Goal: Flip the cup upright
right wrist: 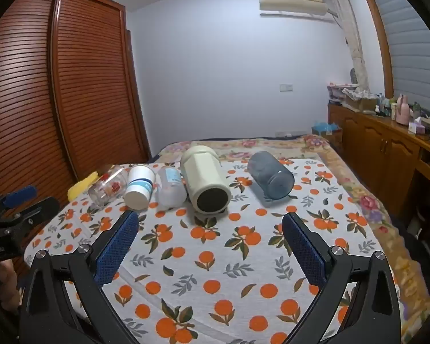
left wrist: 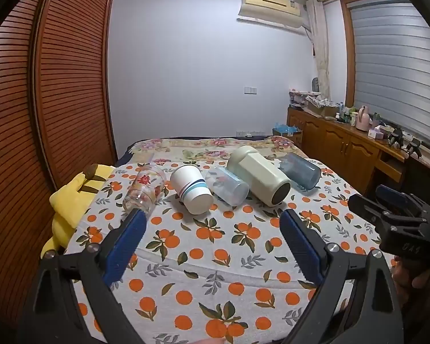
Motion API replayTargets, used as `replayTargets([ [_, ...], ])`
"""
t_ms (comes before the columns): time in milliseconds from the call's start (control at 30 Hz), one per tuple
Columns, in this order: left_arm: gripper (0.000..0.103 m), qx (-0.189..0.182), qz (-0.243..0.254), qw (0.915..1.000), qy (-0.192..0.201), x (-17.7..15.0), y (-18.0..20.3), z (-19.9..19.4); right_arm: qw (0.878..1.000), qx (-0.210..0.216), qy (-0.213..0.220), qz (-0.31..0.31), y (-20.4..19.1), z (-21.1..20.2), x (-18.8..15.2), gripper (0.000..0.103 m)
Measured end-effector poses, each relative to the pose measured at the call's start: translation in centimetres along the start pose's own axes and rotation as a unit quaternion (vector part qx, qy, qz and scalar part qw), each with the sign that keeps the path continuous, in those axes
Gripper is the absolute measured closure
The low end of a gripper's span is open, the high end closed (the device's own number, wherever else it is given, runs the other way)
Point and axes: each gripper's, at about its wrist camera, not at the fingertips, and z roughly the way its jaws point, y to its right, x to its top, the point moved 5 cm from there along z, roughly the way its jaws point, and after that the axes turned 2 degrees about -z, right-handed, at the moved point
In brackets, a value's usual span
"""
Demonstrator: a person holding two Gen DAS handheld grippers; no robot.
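Five cups lie on their sides in a row on the bed; the left gripper and right gripper hover spread wide, grasping nothing; the cream cup lies nearest.

The clear glass is partly hidden behind a blue finger — sideboard clutter too small to identify.

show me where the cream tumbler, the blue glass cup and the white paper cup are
cream tumbler [right wrist: 205,172], right wrist view, on its side wall.
blue glass cup [right wrist: 268,172], right wrist view, mid-body.
white paper cup [left wrist: 190,185], left wrist view, striped side.
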Motion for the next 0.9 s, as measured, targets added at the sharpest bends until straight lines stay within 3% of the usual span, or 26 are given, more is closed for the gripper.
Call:
replayTargets([
  [900, 0.008, -0.004, -0.002, 1.0, 0.009, 0.4, 0.0, -1.0, 1.0, -0.003, 0.002, -0.008, -0.3, -0.1, -0.1, 0.002],
])
